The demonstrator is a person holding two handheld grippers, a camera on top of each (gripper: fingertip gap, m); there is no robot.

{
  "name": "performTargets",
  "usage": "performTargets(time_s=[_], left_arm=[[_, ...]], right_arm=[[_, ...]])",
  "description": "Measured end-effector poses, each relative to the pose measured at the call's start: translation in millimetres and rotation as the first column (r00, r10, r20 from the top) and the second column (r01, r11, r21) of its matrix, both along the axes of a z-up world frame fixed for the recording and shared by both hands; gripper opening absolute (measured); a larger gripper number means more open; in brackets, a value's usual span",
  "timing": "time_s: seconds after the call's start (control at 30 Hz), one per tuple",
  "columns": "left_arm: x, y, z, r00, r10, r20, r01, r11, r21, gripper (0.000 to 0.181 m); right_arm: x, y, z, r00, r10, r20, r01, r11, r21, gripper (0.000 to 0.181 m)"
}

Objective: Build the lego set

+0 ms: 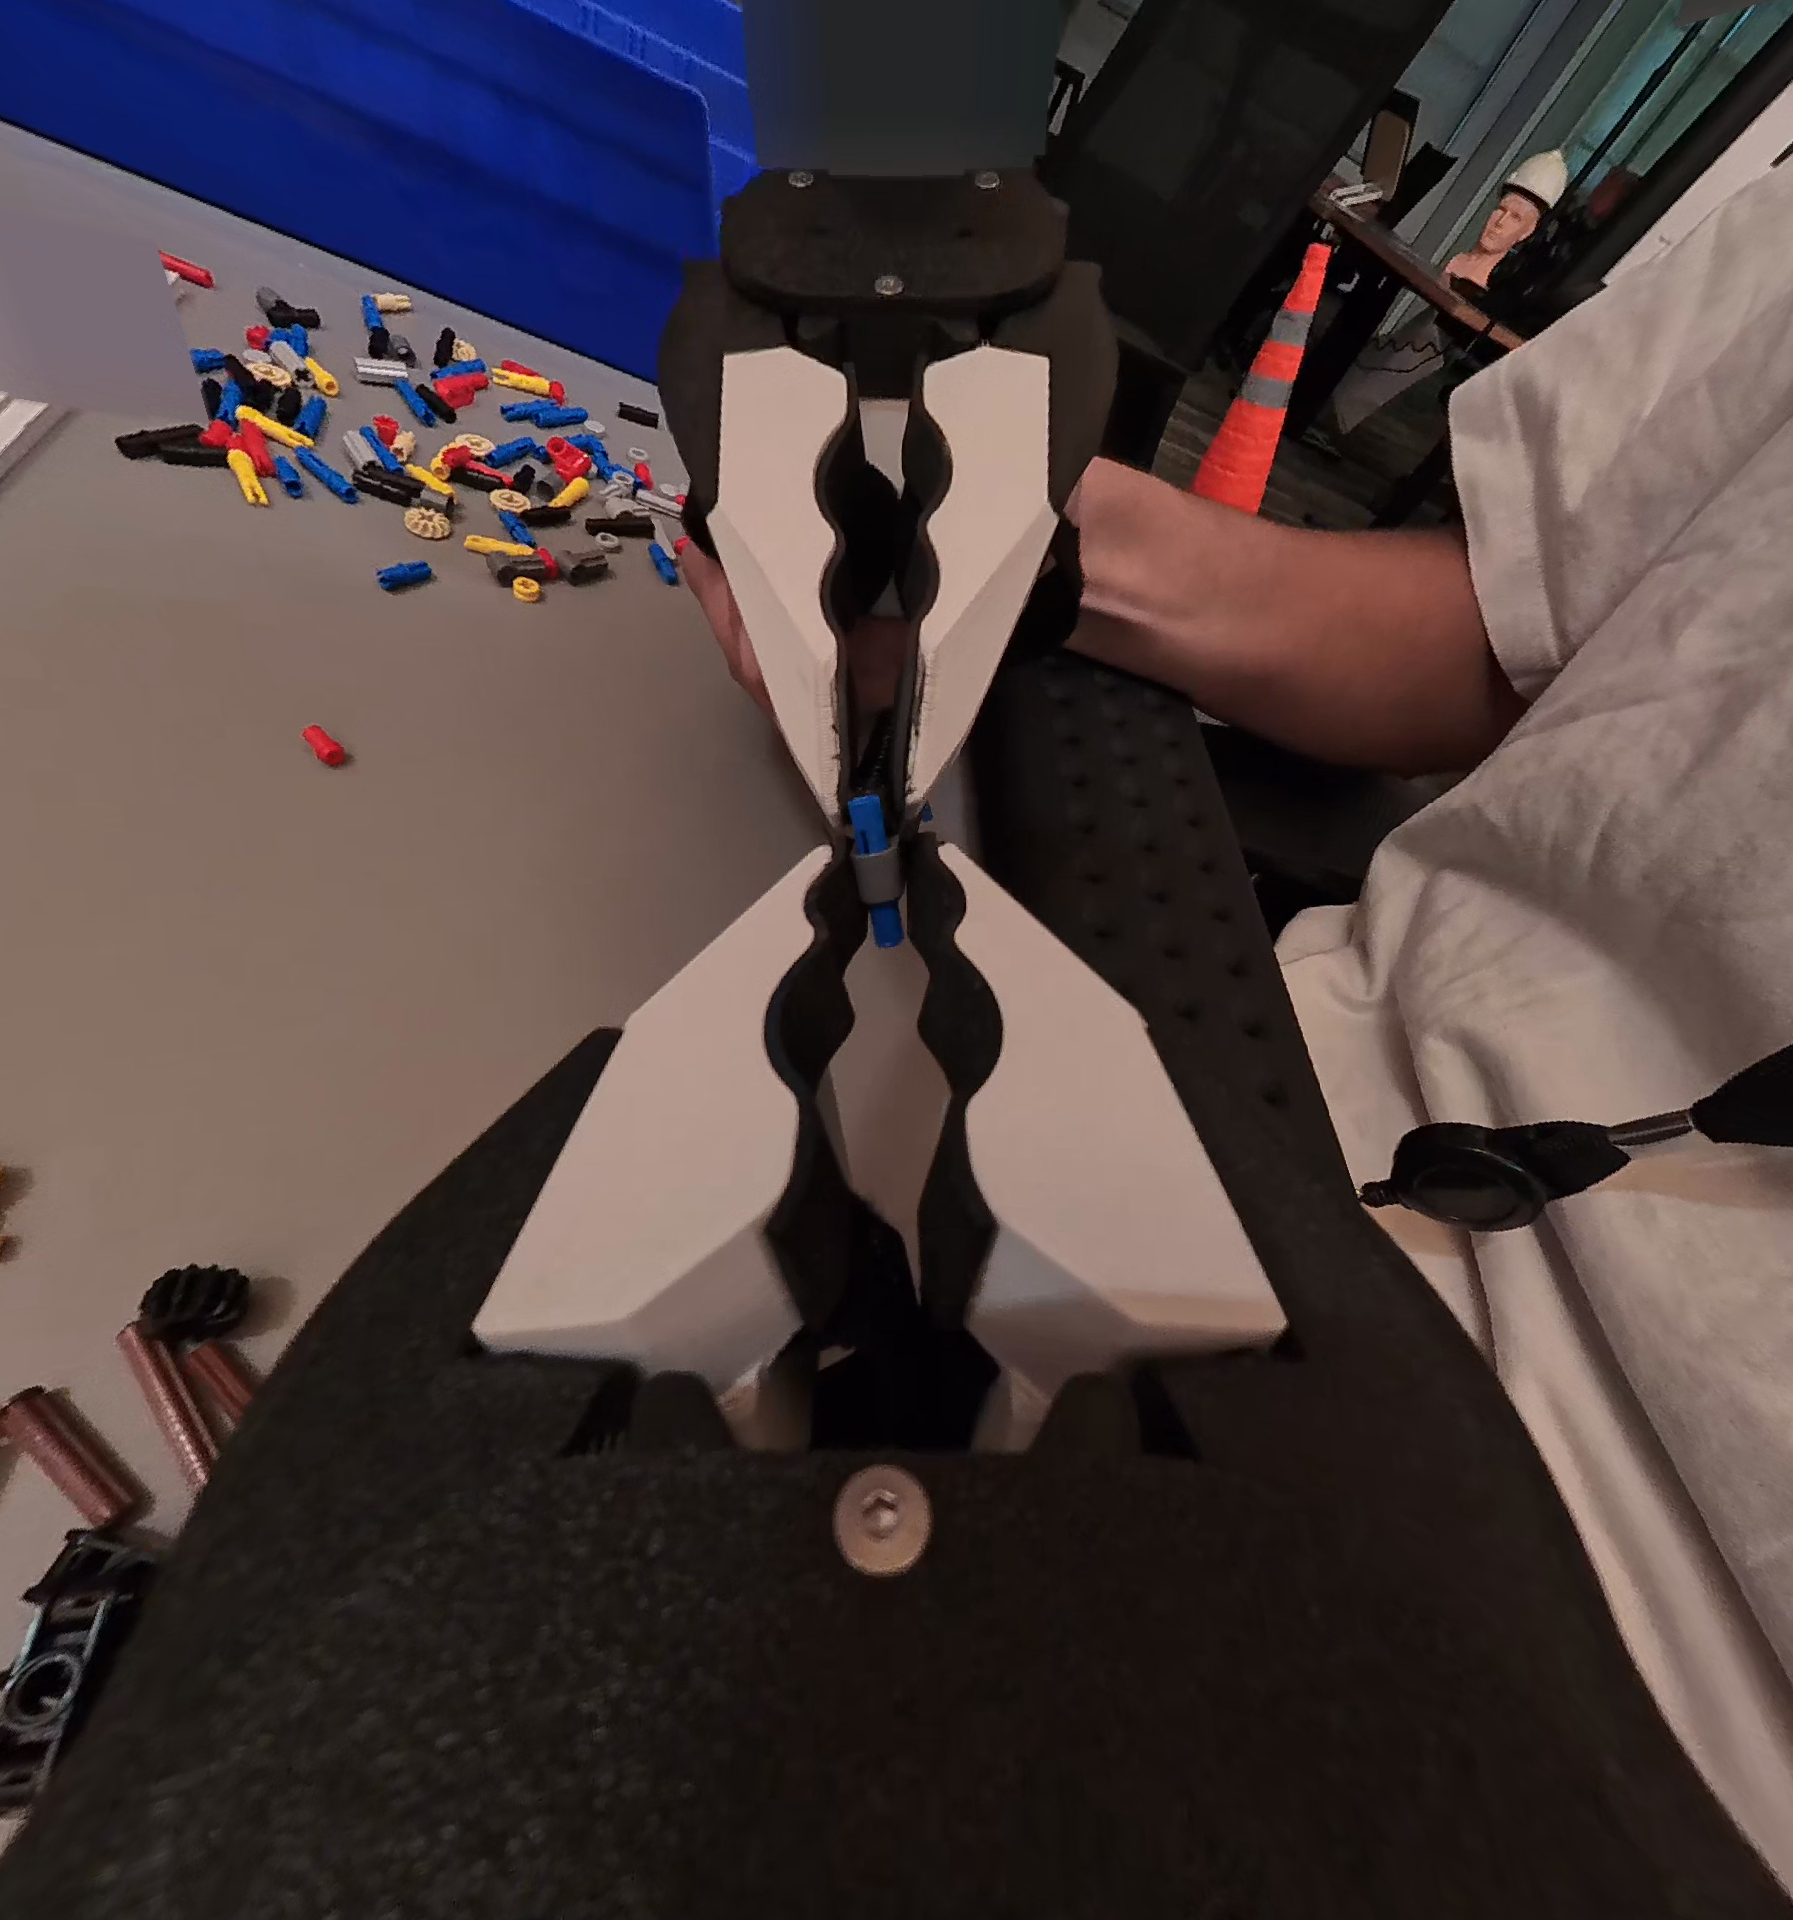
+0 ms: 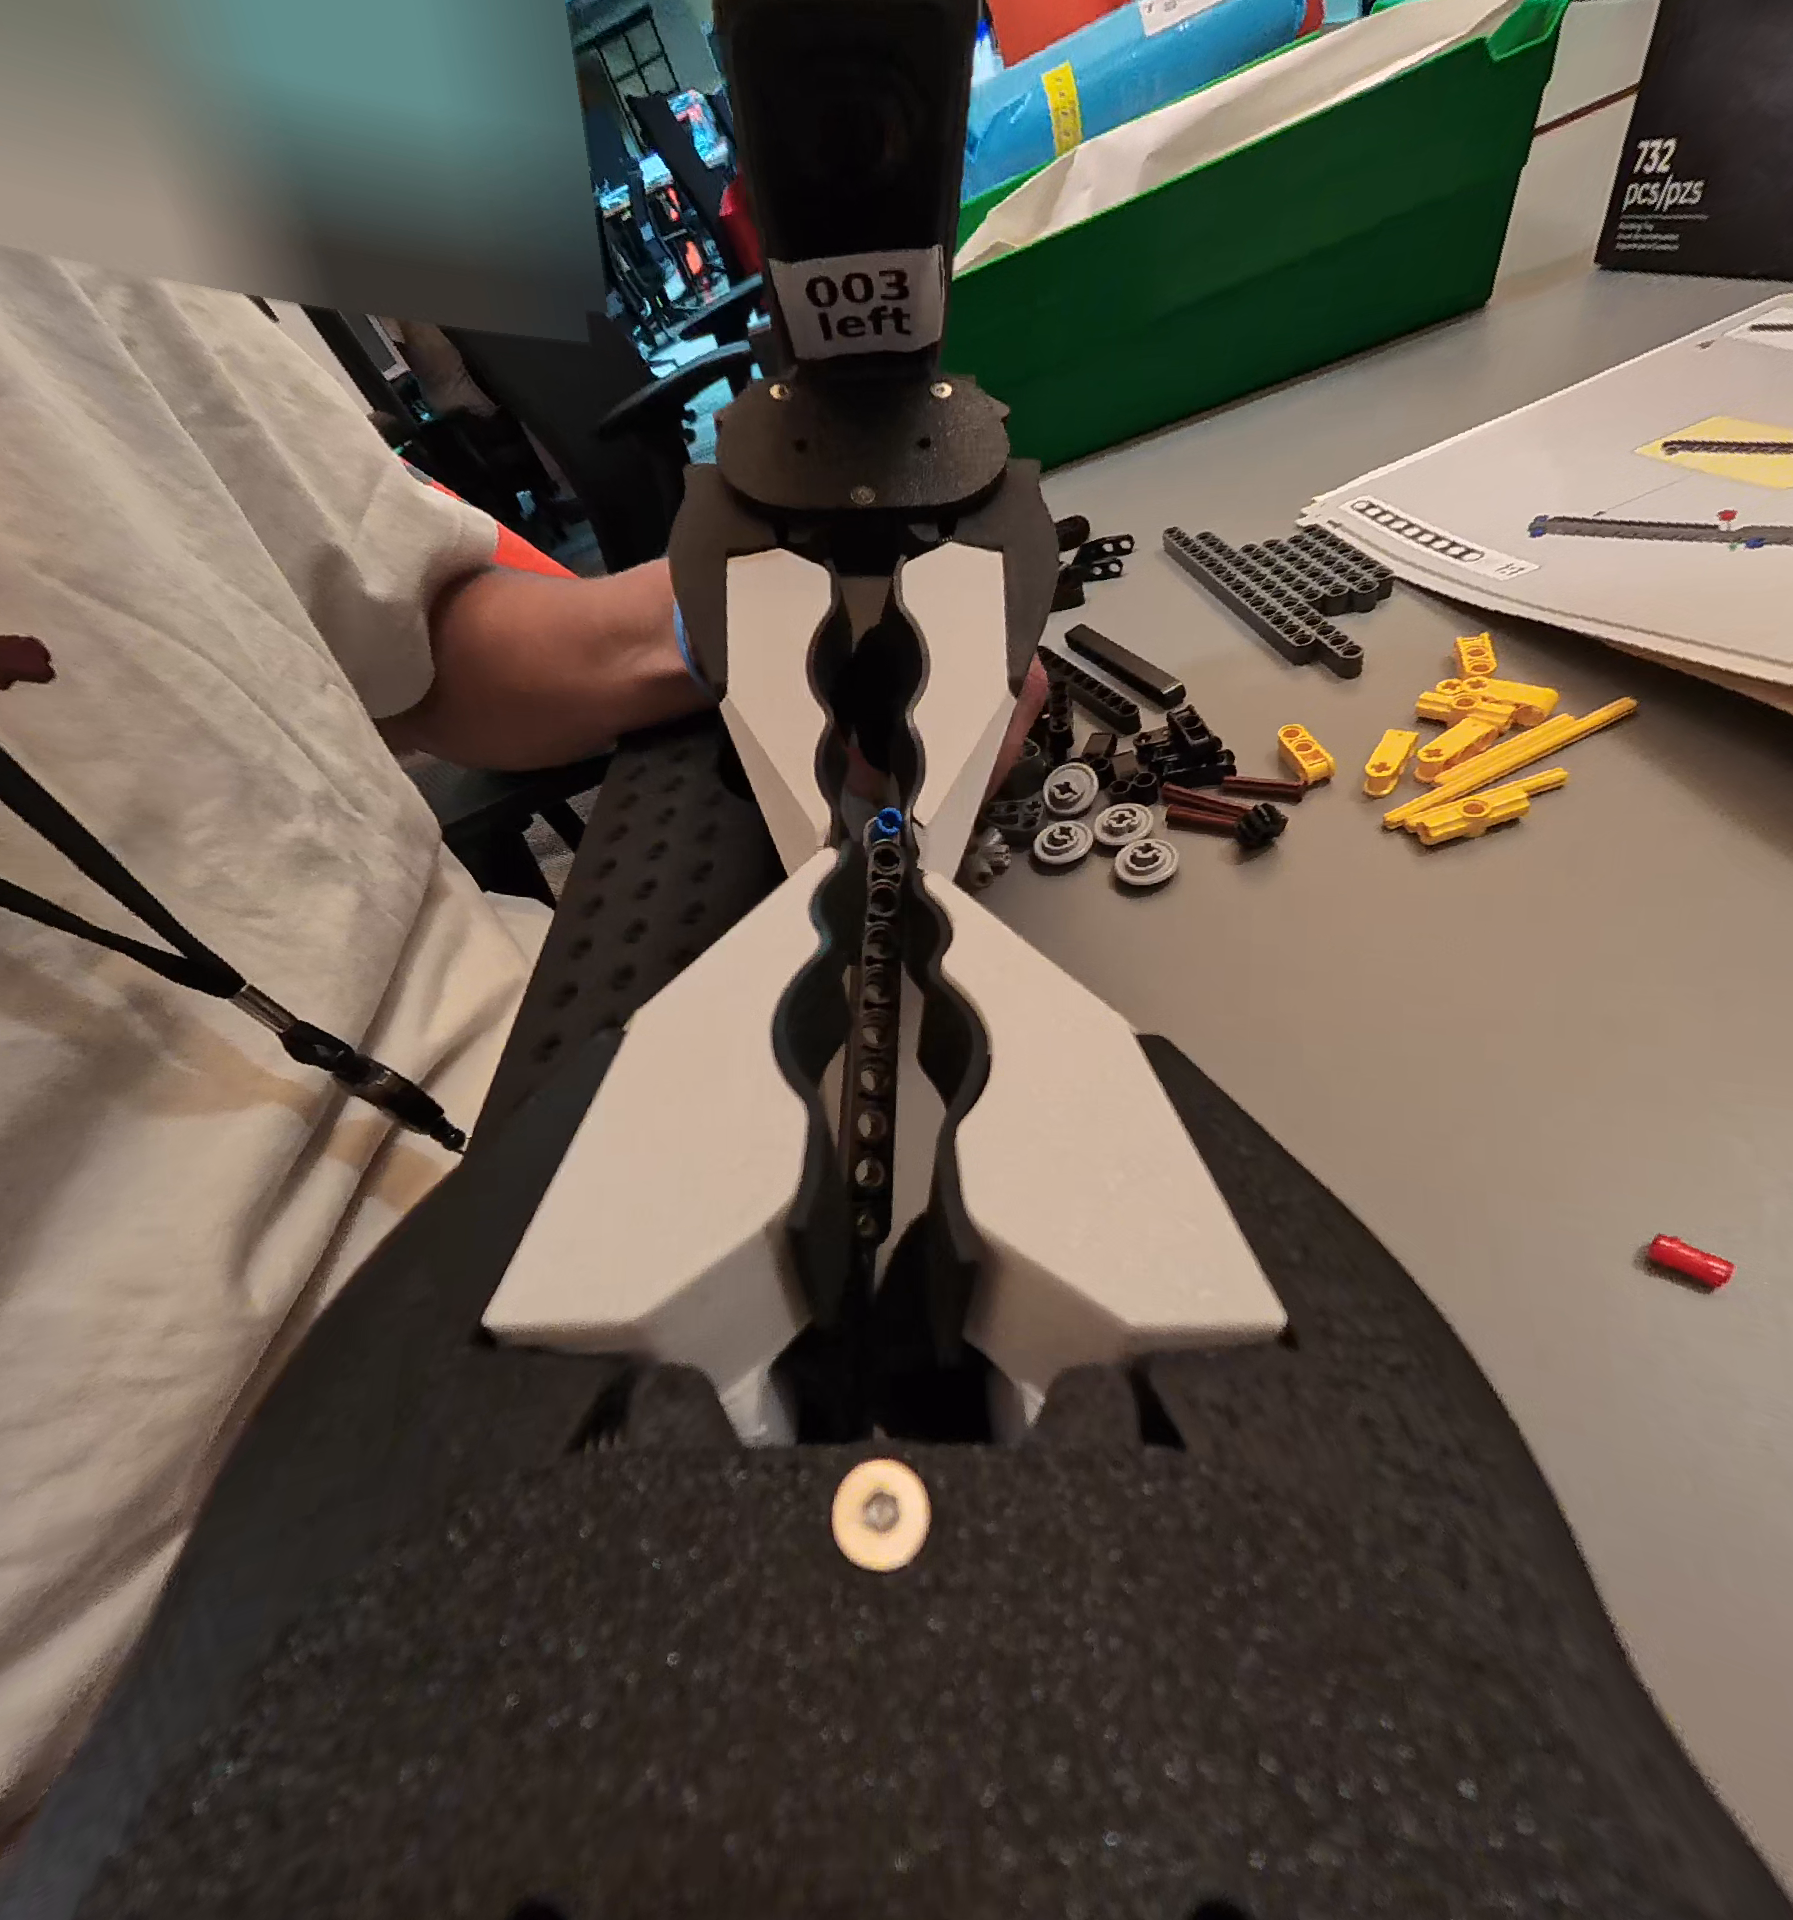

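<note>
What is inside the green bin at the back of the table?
The green bin holds crumpled white paper, with something light blue and a bit of orange-red behind it. The paper and the bin wall hide whatever lies deeper, so the rest cannot be seen.

left tool [image 1: 876,868] – jaws clamped; right tool [image 2: 876,862] – jaws clamped; tips meeting nose-to-nose
</note>
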State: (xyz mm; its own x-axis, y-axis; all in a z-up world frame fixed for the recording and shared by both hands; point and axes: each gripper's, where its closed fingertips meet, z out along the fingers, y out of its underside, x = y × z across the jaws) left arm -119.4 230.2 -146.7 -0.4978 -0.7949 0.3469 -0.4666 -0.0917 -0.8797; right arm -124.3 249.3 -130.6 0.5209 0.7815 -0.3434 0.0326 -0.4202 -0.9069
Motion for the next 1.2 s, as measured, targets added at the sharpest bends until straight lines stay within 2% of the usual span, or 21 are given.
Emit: performTargets(time_s=[0.1, 0.2, 0.27, 0.33, 0.4, 0.47, 0.53, 0.67, 0.9, 1.2], left_arm=[[0.0, -0.3, 1.1, 1.000, -0.003, 0.002, 0.003, 1.000, -0.010, 0.007], [1.7, -0.3, 10.9, 0.999, -0.001, 0.033, 0.004, 0.997, -0.076, 0.007], [8.7, 13.3, 32.6, 0.993, 0.066, 0.099, -0.045, 0.980, -0.196, 0.006], [16.0, 36.6, 59.5, 0.978, 0.148, 0.150, -0.087, 0.933, -0.350, 0.005], [19.4, 53.7, 77.4, 0.952, 0.221, 0.212, -0.115, 0.899, -0.422, 0.005], [21.8, 63.2, 84.6, 0.930, 0.279, 0.240, -0.158, 0.892, -0.424, 0.006], [25.0, 65.8, 82.3, 0.930, 0.296, 0.217, -0.186, 0.890, -0.415, 0.016], [24.3, 72.2, 81.8, 0.919, 0.331, 0.215, -0.224, 0.885, -0.408, 0.006], [20.8, 71.9, 86.3, 0.931, 0.298, 0.212, -0.170, 0.866, -0.471, 0.006], [20.4, 71.0, 82.3, 0.931, 0.293, 0.218, -0.184, 0.893, -0.411, 0.006]], right_arm=[[0.3, -0.2, 1.3, 1.000, 0.001, -0.003, -0.001, 1.000, 0.003, 0.006], [2.6, 0.7, 11.2, 0.999, -0.001, -0.051, 0.000, 1.000, -0.001, 0.006], [10.8, 15.4, 34.7, 0.987, -0.073, -0.140, 0.078, 0.997, 0.030, 0.006], [19.5, 37.9, 58.3, 0.956, -0.182, -0.231, 0.191, 0.981, 0.018, 0.006], [22.9, 54.4, 75.6, 0.919, -0.241, -0.312, 0.247, 0.969, -0.021, 0.006], [20.2, 64.6, 78.4, 0.915, -0.256, -0.312, 0.262, 0.965, -0.024, 0.007], [14.7, 71.2, 76.9, 0.918, -0.255, -0.304, 0.264, 0.964, -0.009, 0.007], [12.1, 78.2, 74.6, 0.897, -0.244, -0.368, 0.254, 0.967, -0.021, 0.007], [14.1, 73.1, 76.9, 0.880, -0.204, -0.429, 0.210, 0.977, -0.033, 0.006], [12.0, 71.7, 75.4, 0.877, -0.165, -0.451, 0.158, 0.986, -0.053, 0.007]])
